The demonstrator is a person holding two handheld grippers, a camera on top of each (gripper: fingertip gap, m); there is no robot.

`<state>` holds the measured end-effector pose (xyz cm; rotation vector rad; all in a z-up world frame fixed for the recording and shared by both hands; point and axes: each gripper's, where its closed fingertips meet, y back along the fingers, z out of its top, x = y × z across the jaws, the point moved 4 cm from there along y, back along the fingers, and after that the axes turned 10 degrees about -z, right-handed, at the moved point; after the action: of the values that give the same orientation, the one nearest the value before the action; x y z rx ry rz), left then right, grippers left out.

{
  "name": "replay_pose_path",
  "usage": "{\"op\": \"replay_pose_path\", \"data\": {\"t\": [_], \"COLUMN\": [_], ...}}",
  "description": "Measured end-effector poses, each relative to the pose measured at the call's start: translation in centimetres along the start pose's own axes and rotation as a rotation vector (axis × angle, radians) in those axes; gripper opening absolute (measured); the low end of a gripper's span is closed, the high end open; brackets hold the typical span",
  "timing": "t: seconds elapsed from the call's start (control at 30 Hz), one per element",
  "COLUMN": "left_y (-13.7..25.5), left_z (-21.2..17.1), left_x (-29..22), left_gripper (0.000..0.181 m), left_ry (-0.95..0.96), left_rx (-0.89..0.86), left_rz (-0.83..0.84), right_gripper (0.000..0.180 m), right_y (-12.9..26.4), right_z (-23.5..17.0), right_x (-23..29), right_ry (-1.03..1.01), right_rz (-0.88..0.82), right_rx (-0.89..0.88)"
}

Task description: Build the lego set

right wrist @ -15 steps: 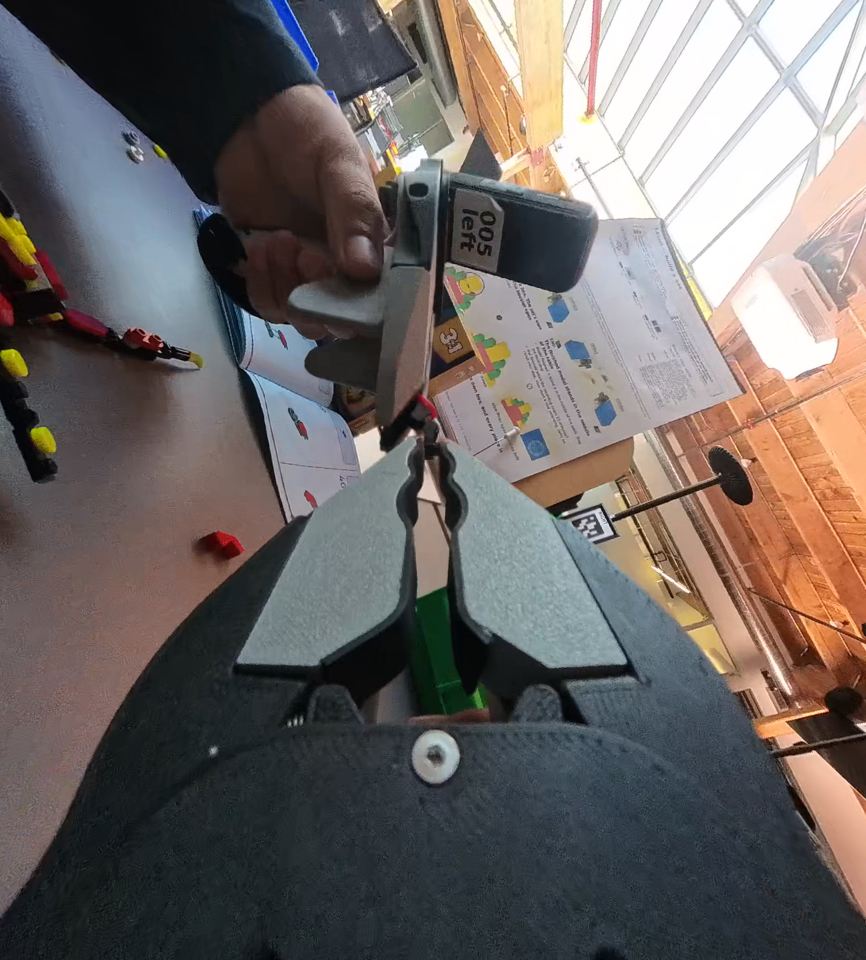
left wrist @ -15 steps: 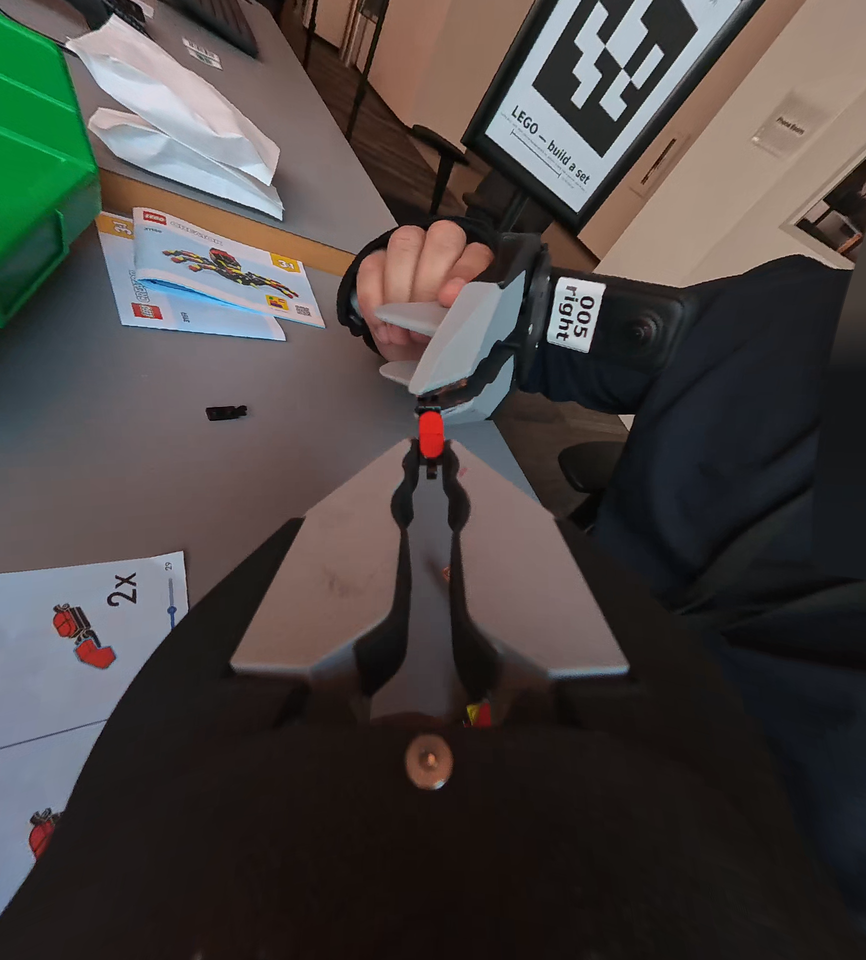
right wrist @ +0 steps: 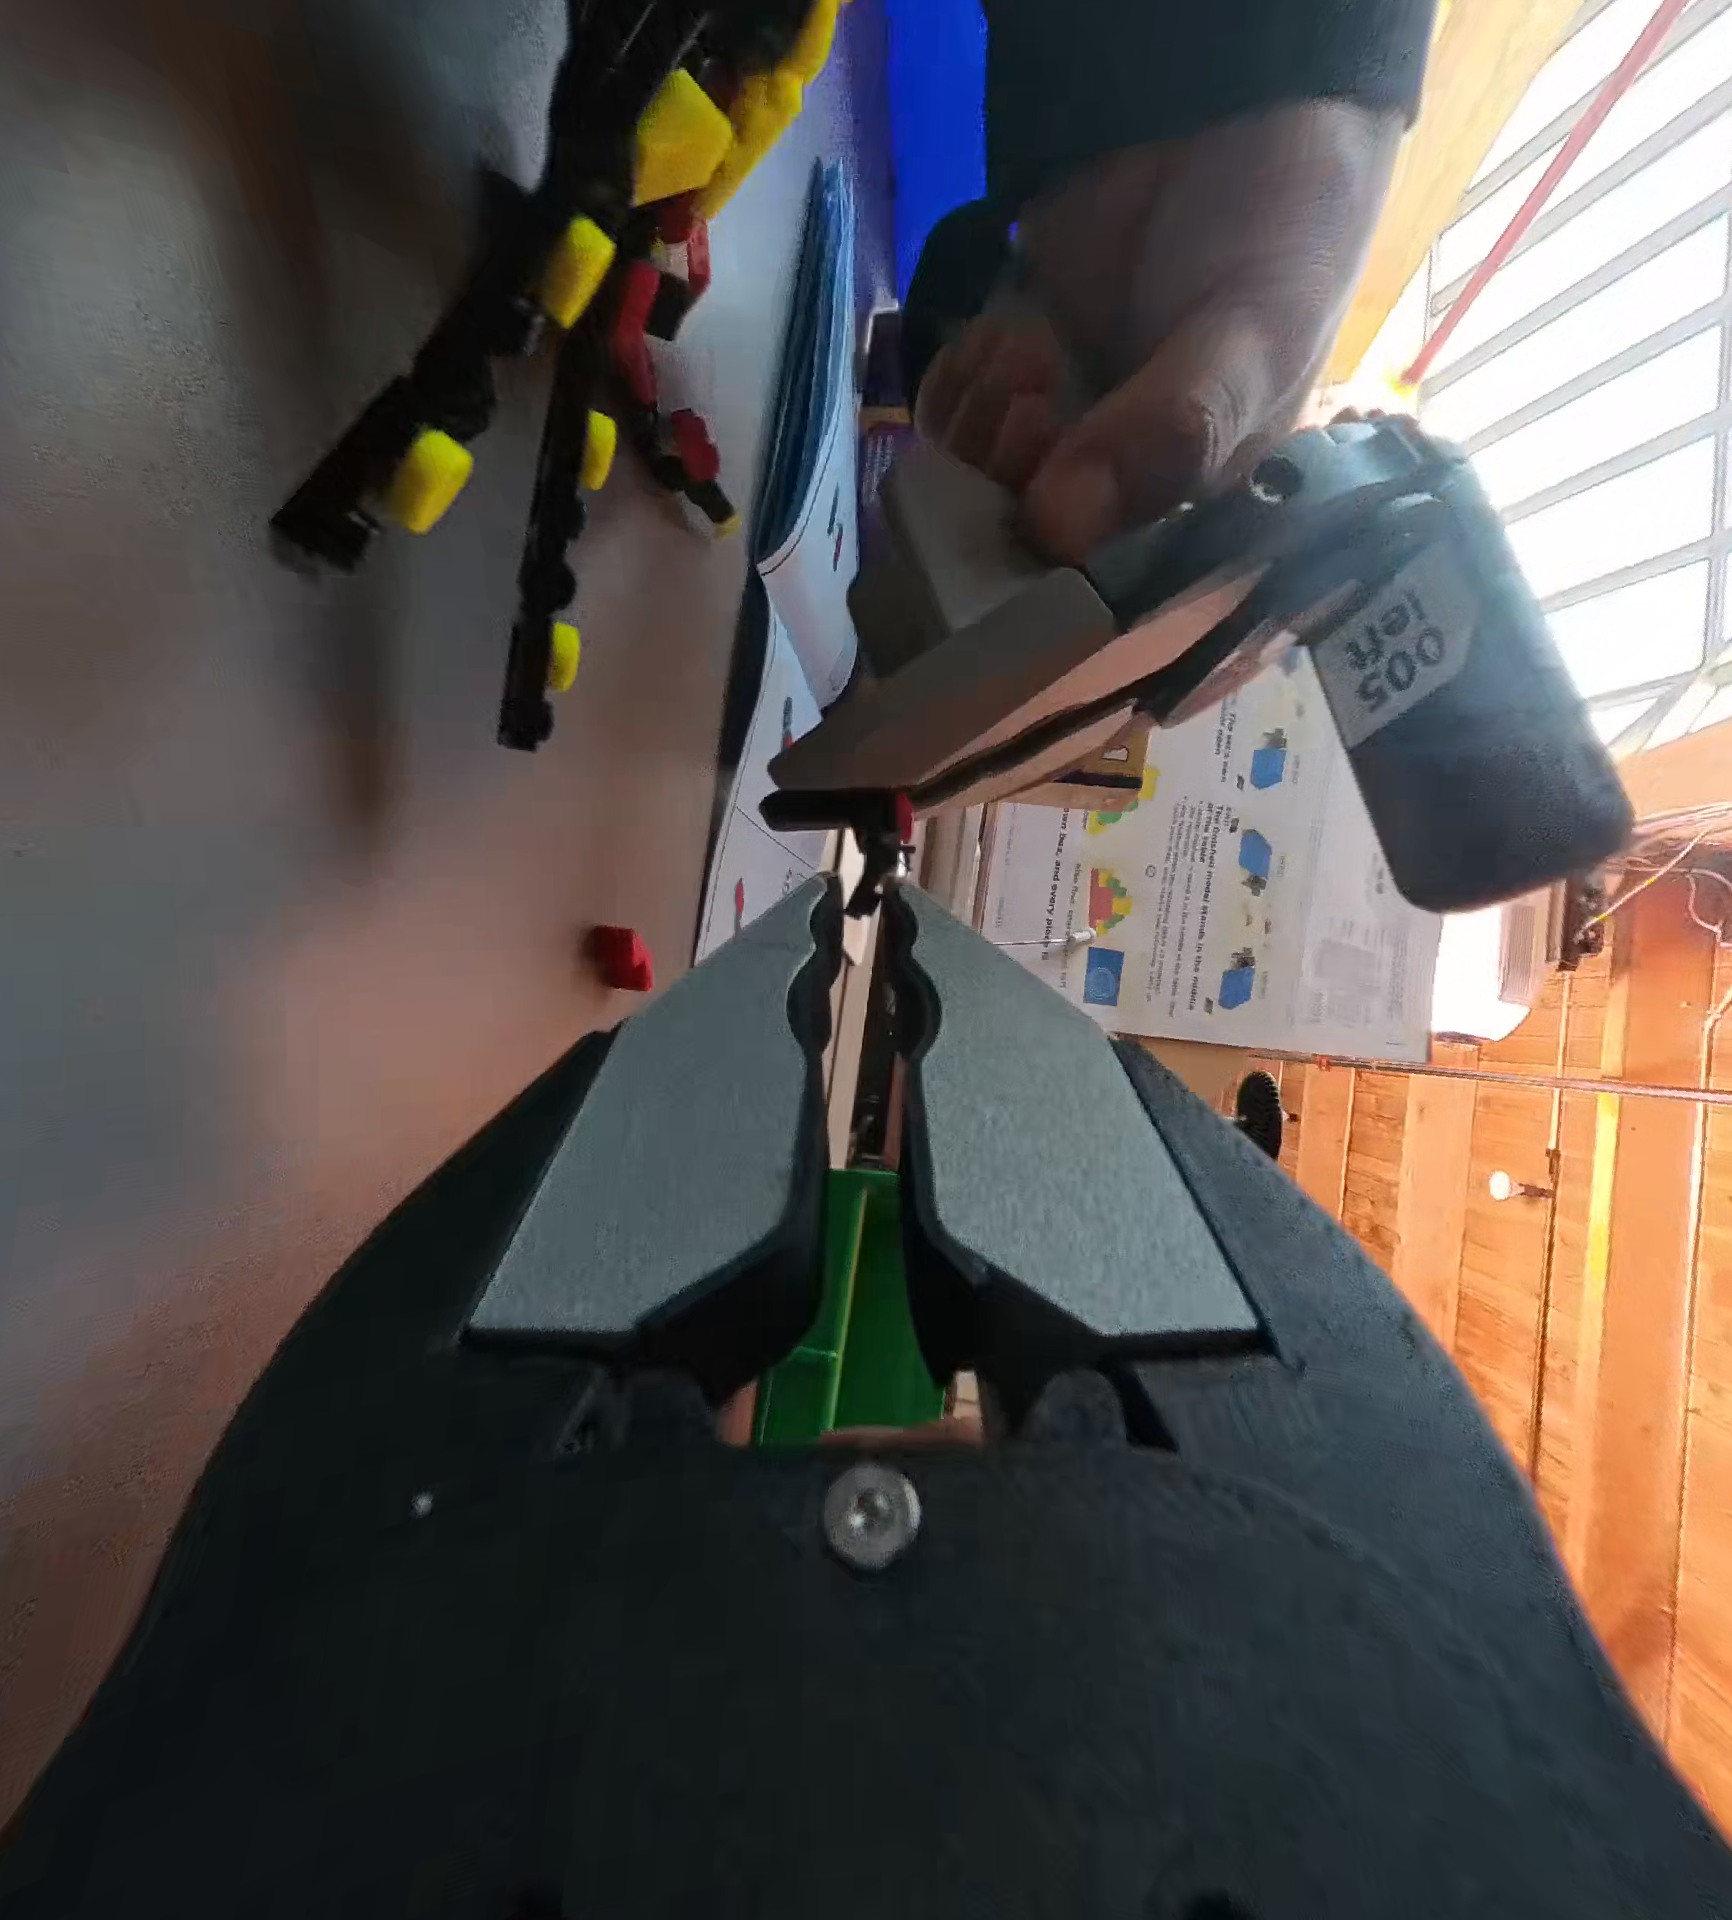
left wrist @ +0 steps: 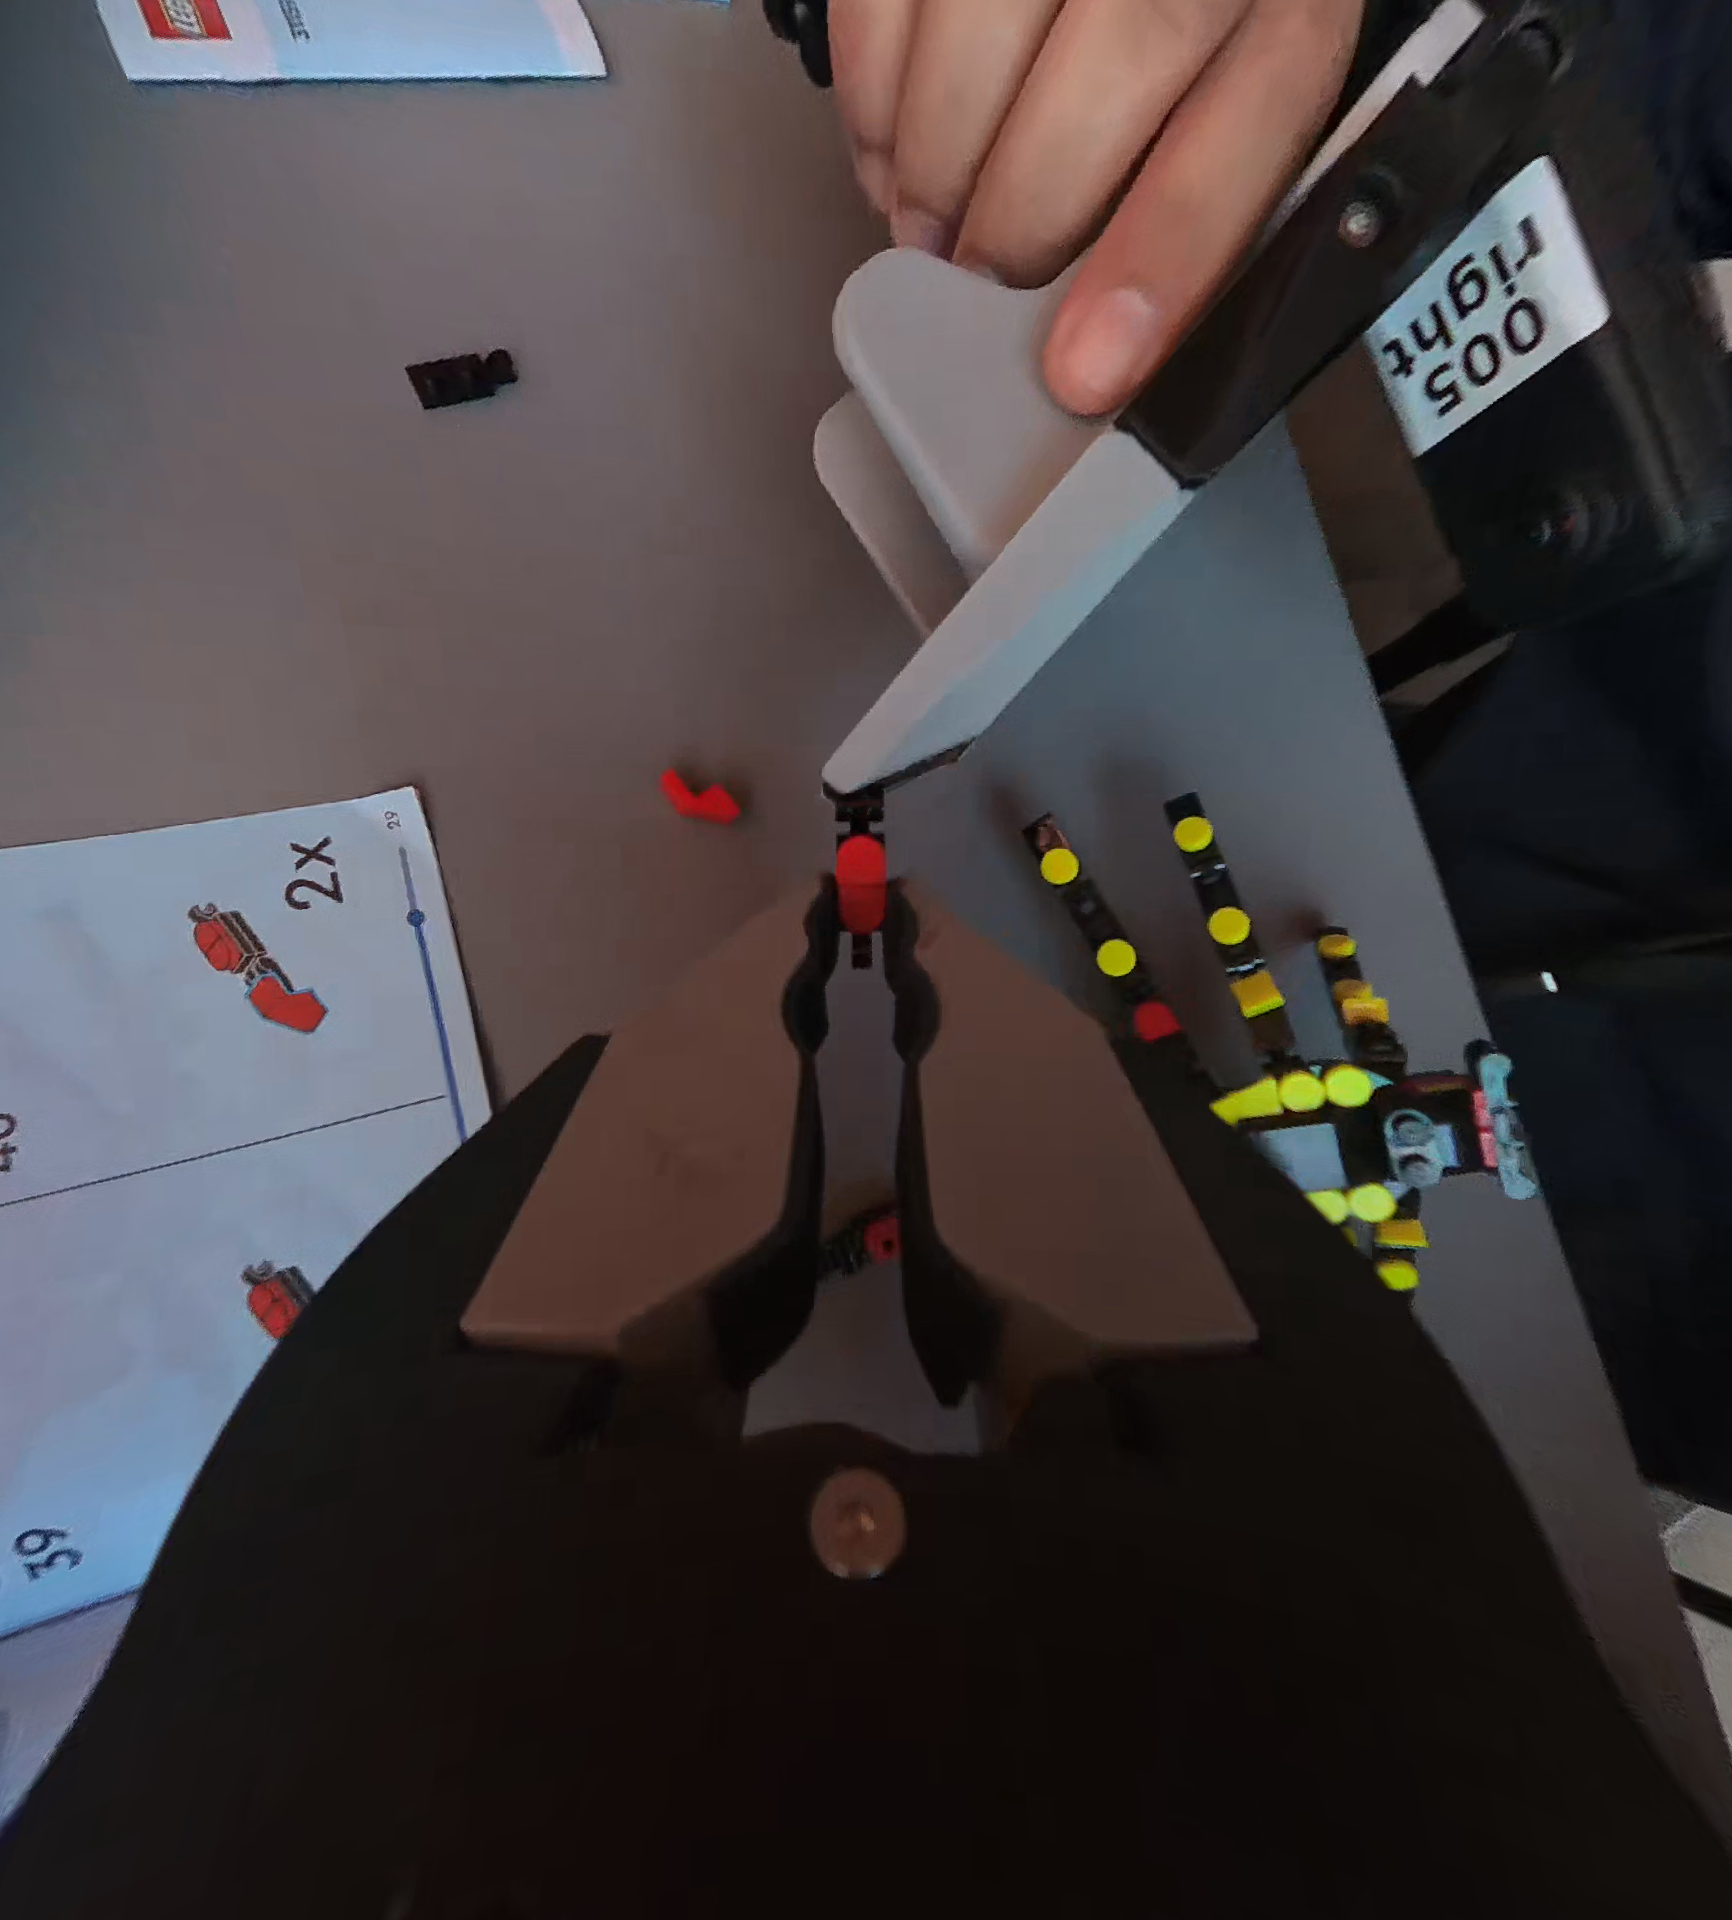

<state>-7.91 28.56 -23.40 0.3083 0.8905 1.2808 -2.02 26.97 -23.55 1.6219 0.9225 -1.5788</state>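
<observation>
In the left wrist view my left gripper (left wrist: 857, 920) is shut on a small red piece (left wrist: 859, 881). My right gripper (left wrist: 857, 792) comes in from the upper right, tip to tip with it, shut on a small black piece (left wrist: 859, 824) that touches the red one's far end. In the right wrist view my right gripper (right wrist: 862, 906) pinches the black piece (right wrist: 877, 868), and the left gripper (right wrist: 812, 805) lies flat above it. The black, yellow and red legged model (left wrist: 1309, 1091) lies on the table to the right; it also shows in the right wrist view (right wrist: 550, 364).
A loose red angled piece (left wrist: 701, 798) lies on the grey table (left wrist: 218, 520) just left of the tips; it also shows in the right wrist view (right wrist: 621, 956). A black piece (left wrist: 462, 379) lies farther off. The open instruction booklet (left wrist: 166, 1039) is at left. A green bin (right wrist: 841, 1299) shows beyond. My left and right fingertips are right by each other.
Both grippers have tipped down toward the table, still tip to tip on the joined pieces. The model and the loose red piece have come into the left view.
</observation>
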Motion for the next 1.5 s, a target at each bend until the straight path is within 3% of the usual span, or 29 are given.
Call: {"op": "replay_pose_path", "data": {"t": [0.1, 0.23, 0.43, 0.57, 0.7, 0.73, 0.8, 1.0, 1.2, 1.23, 1.4, 1.5], "left_y": [0.7, 2.1, 1.8, 1.6, 0.8, 0.6, 0.3, 0.3, 0.2, 0.2, -0.3, -0.4], "left_z": [0.5, 1.4, 2.3, 3.1, 2.9, 2.9, 2.7, 2.8, 2.6, 2.4, 1.2, 1.1], "left_x": [1.0, 2.5, 2.8, 2.3, 2.4, 2.5, 2.7, 3.2, 3.6, 3.8, 4.7, 4.6], "left_gripper": [0.005, 0.006, 0.006, 0.006, 0.006, 0.088, 0.087, 0.081, 0.087, 0.005, 0.005, 0.006], "left_ry": [-0.116, -0.314, -0.542, -0.629, -0.67, -0.678, -0.669, -0.632, -0.562, -0.535, -0.433, -0.422], "left_rx": [0.015, 0.038, 0.033, 0.02, 0.099, 0.117, 0.158, 0.19, 0.205, 0.222, 0.331, 0.305], "left_rz": [0.157, 0.435, 0.612, 0.674, 0.718, 0.727, 0.746, 0.81, 0.813, 0.813, 0.84, 0.798], "right_gripper": [0.005, 0.007, 0.027, 0.024, 0.018, 0.014, 0.005, 0.008, 0.008, 0.007, 0.006, 0.006], "right_y": [-0.3, -0.8, -1.5, -1.7, -2.1, -2.3, -2.5, -2.7, -2.9, -3.0, -3.9, -4.0], "right_z": [-1.0, -4.5, -6.8, -7.1, -6.5, -6.5, -6.6, -7.2, -7.5, -7.5, -7.3, -7.0], "right_x": [-0.5, -2.7, -3.1, -2.8, -2.1, -2.0, -1.4, -1.1, -0.8, -0.6, 0.6, 0.6], "right_ry": [-0.152, -0.626, -1.531, -1.884, -1.924, -1.924, -1.916, -1.873, -1.861, -1.838, -1.721, -1.693], "right_rz": [0.023, 0.068, 0.436, 0.655, 0.718, 0.713, 0.715, 0.687, 0.667, 0.657, 0.624, 0.621], "right_rx": [0.033, 0.124, -0.015, -0.129, -0.127, -0.107, -0.063, 0.007, 0.037, 0.07, 0.229, 0.224]}}
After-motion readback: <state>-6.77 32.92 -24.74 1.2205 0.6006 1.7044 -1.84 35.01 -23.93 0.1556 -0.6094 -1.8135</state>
